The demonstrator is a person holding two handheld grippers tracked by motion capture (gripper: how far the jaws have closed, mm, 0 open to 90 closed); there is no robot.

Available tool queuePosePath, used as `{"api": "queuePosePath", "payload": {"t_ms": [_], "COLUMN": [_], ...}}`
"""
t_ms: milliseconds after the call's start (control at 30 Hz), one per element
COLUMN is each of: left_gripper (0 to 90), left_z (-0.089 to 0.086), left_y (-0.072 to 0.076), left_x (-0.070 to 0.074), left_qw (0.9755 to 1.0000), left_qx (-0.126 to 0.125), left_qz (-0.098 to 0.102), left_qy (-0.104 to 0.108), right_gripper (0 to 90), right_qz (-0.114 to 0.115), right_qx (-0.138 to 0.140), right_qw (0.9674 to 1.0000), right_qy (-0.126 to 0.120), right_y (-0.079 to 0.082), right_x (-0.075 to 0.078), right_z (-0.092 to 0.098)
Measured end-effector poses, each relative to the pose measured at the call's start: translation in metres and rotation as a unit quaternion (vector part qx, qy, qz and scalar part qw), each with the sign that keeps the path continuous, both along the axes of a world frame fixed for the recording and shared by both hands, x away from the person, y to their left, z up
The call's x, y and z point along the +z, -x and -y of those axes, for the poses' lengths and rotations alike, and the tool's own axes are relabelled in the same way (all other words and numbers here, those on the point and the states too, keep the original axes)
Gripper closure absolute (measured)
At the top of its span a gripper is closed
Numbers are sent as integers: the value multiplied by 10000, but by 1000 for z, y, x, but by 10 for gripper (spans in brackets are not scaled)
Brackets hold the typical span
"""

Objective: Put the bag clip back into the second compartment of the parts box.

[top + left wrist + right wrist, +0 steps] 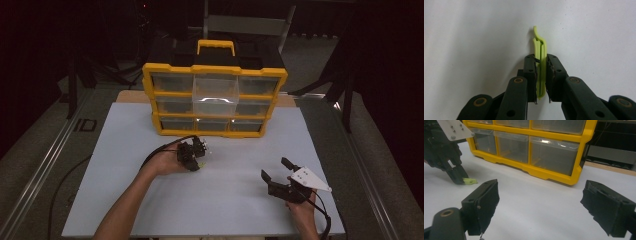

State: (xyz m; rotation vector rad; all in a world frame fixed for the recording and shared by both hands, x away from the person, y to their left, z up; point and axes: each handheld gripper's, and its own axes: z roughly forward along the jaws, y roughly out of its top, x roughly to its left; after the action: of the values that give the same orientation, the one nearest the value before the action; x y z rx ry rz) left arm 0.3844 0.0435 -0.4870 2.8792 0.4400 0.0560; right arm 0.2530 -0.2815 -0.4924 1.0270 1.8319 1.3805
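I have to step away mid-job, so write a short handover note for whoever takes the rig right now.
Left tongs: shut on the light green clip, held low over the white table.
Right tongs: open, holding nothing, near the table's right front.
Yellow drawer organizer stands at the far side; its top middle drawer is pulled out.
Done: clip gripped, drawer open.
Left, probably: carry the clip to the open drawer, release it, then push the drawer shut.
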Motion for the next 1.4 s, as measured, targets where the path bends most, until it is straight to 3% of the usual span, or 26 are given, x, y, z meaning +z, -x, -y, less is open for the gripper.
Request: {"api": "queuePosePath", "payload": {"t_ms": [200, 233, 800, 1400], "left_gripper": [807, 807, 806, 806], "left_z": [-1, -1, -13, -23], "left_y": [3, 5, 11, 15], "left_x": [8, 9, 29, 43], "left_qw": [9998, 9998, 9991, 9982], "left_qx": [-156, -61, 19, -33], "left_qz": [54, 33, 152, 216], "left_qy": [108, 171, 401, 562], "right_gripper": [135, 135, 135, 136], "right_qz": [19, 20, -22, -36], "right_qx": [6, 14, 83, 137], "right_qw": [10000, 10000, 10000, 9999], "right_qy": [9, 13, 14, 57], "right_y": [0, 0, -1, 0], "right_x": [0, 0, -1, -1], "right_z": [0, 0, -2, -5]}}
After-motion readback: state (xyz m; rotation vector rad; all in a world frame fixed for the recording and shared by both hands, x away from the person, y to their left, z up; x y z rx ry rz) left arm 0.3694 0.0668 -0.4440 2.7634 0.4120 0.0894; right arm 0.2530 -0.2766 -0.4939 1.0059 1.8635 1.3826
